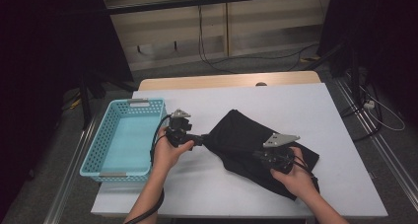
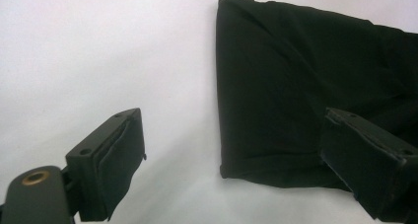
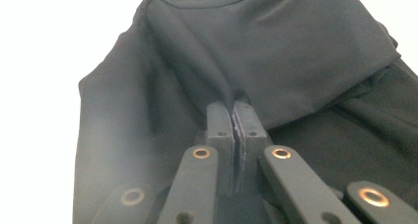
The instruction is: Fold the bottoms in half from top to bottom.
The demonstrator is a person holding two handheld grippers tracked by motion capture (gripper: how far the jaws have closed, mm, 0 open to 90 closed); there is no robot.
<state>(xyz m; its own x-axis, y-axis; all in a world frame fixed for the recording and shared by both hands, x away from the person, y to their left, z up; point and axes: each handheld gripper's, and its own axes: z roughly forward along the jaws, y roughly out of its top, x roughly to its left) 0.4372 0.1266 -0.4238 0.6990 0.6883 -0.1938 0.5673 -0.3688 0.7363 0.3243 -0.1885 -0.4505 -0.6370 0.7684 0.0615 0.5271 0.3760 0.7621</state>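
Observation:
A black garment (image 1: pixel 241 132) lies crumpled on the white table (image 1: pixel 296 100), right of centre. My left gripper (image 1: pixel 201 139) is at the garment's left edge, pointing right, jaws wide open. In the left gripper view the garment's folded edge (image 2: pixel 296 71) lies between the spread jaws of the left gripper (image 2: pixel 234 120), with one jaw over the bare table and the other over the fabric. My right gripper (image 1: pixel 260 155) rests on the garment's near-right part. In the right gripper view the right gripper (image 3: pixel 234 108) is shut, pinching a raised fold of the black garment (image 3: pixel 276 51).
A light blue plastic basket (image 1: pixel 98 173) stands at the table's left edge, with nothing inside it. Bare white tabletop lies behind the garment and along the near edge. Cables run across the floor beyond the table.

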